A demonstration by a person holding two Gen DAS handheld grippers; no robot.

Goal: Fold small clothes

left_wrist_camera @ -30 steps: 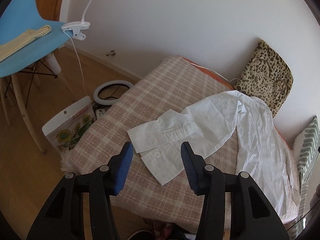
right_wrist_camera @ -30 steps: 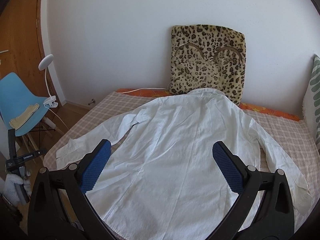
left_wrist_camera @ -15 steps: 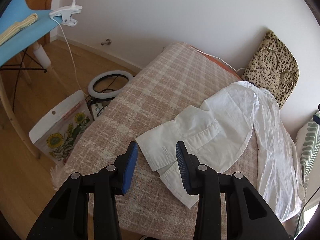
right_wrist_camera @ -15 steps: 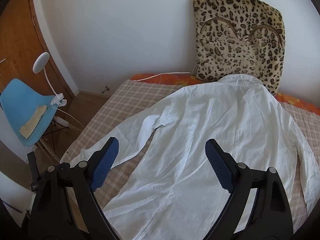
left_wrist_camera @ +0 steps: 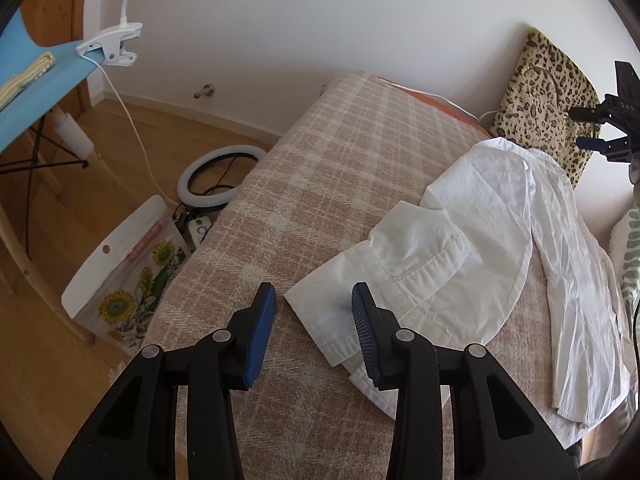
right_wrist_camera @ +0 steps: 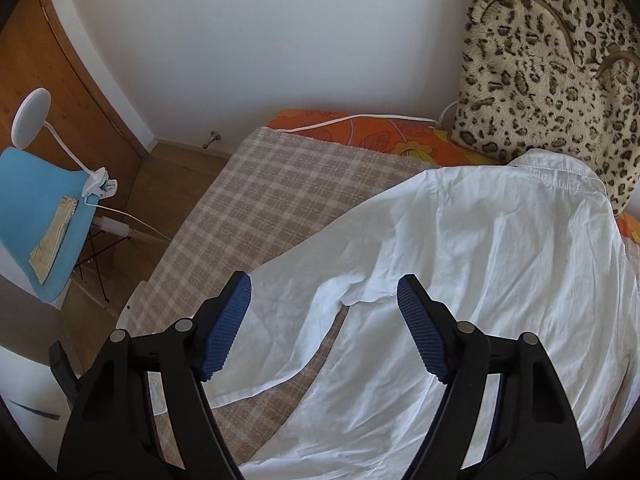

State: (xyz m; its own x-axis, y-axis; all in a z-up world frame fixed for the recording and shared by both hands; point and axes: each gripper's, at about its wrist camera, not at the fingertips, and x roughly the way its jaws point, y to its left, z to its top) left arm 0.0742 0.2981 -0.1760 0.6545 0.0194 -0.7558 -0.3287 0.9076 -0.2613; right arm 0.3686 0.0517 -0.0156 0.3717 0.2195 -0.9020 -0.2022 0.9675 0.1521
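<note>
Right now the left gripper (left_wrist_camera: 314, 306) sits low over the sleeve cuff (left_wrist_camera: 320, 316) of the white shirt (right_wrist_camera: 500, 280), jaws partly apart and straddling the cuff's corner; pads don't look to be pressing cloth yet, so I read it as lined up for a pinch, not a grip. Right gripper (right_wrist_camera: 324, 300) hangs over the armpit area where sleeve meets body, jaws closing, cloth below and between them but not clamped as far as I can see. Probable reason for the two spots: cuff plus shoulder end gives control of the whole sleeve, so it can swing across the back in one fold. Shirt lies back-up on the plaid blanket (left_wrist_camera: 340, 152), this sleeve angled out toward the bed edge with the cuff already doubled over itself; collar is at the far end, just against the leopard-print cushion (right_wrist_camera: 540, 80). Blanket is coarse weave, so thin cotton may drag and bunch on it; a low pinch could also catch blanket. Off the bed edge near the cuff: a sunflower-print bag (left_wrist_camera: 120, 280) and ring light (left_wrist_camera: 220, 168) on the floor, not in the way. Further out, a blue chair (right_wrist_camera: 36, 216) with a folded cloth and a clip lamp (left_wrist_camera: 116, 44). A white cable (right_wrist_camera: 360, 122) runs along the orange sheet near the collar, clear of the fold path.
</note>
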